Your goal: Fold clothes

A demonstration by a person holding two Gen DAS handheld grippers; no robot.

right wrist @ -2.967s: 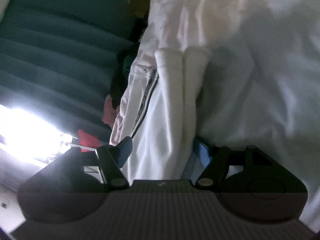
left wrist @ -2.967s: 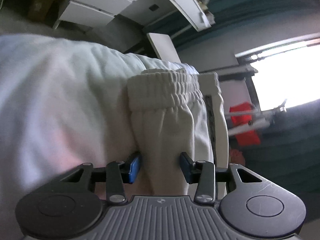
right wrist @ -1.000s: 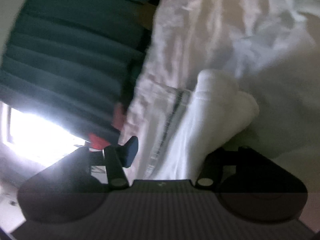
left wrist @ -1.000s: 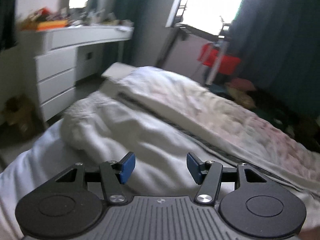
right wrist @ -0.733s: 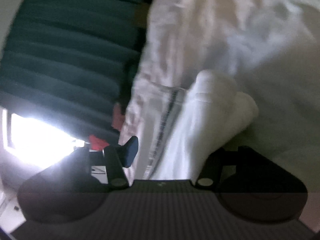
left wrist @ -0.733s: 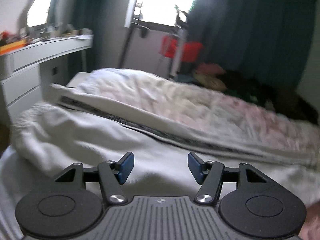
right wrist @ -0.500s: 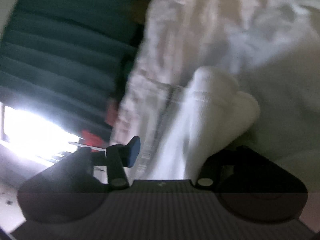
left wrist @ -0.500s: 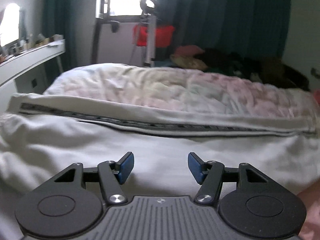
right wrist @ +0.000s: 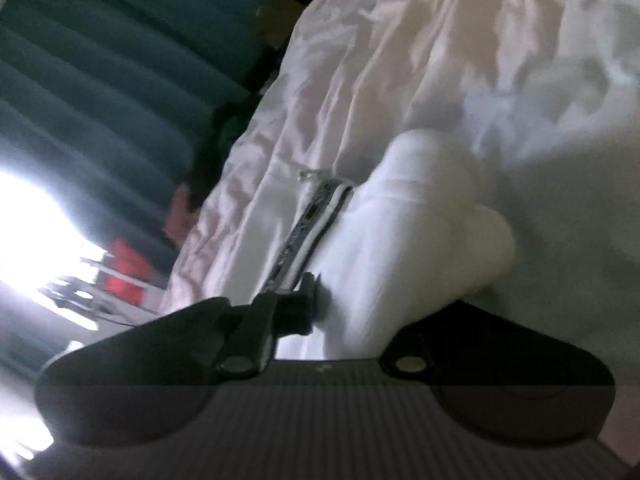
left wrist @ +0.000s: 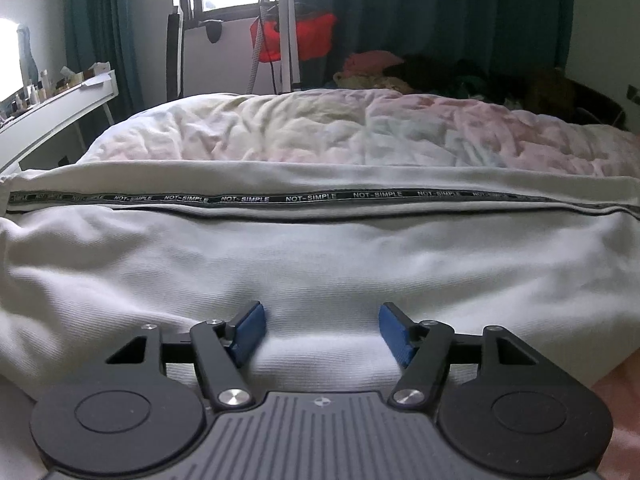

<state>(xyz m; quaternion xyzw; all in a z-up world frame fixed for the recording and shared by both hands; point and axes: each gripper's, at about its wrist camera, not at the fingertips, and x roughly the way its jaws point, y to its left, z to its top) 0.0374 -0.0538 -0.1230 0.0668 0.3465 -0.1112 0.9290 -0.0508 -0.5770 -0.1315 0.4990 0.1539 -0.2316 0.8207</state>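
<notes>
In the left wrist view, the white sweatpants (left wrist: 320, 272) lie stretched sideways across the bed (left wrist: 360, 136), and they serve as the landmark here. A black side stripe (left wrist: 280, 199) with repeated white lettering runs along their far edge. The left gripper (left wrist: 322, 330) hangs low over the near edge of the sweatpants, tilted downward toward the cloth and sitting level in the frame. Its jaws stand wide apart and have just been opening a little more; the blue pads (left wrist: 250, 330) flank a low ridge of the fabric without pressing on it. Beyond the sweatpants the rumpled pale quilt covers the bed. Farther back, a tripod (left wrist: 286, 40) with something red behind it stands before dark teal curtains (left wrist: 440, 12). Off the left end of the sweatpants sits a white dresser (left wrist: 52, 112).

In the right wrist view, the picture is rolled and dim. The right gripper (right wrist: 344, 320) points slightly downward at the cuff end of the sweatpants (right wrist: 400, 240). Its jaws have just been closing and now pinch the cloth near the stripe (right wrist: 312, 224); only the dark left finger shows, the other being hidden behind fabric. The rounded cuffs (right wrist: 452, 184) bulge just past the grip, resting on the quilt.
</notes>
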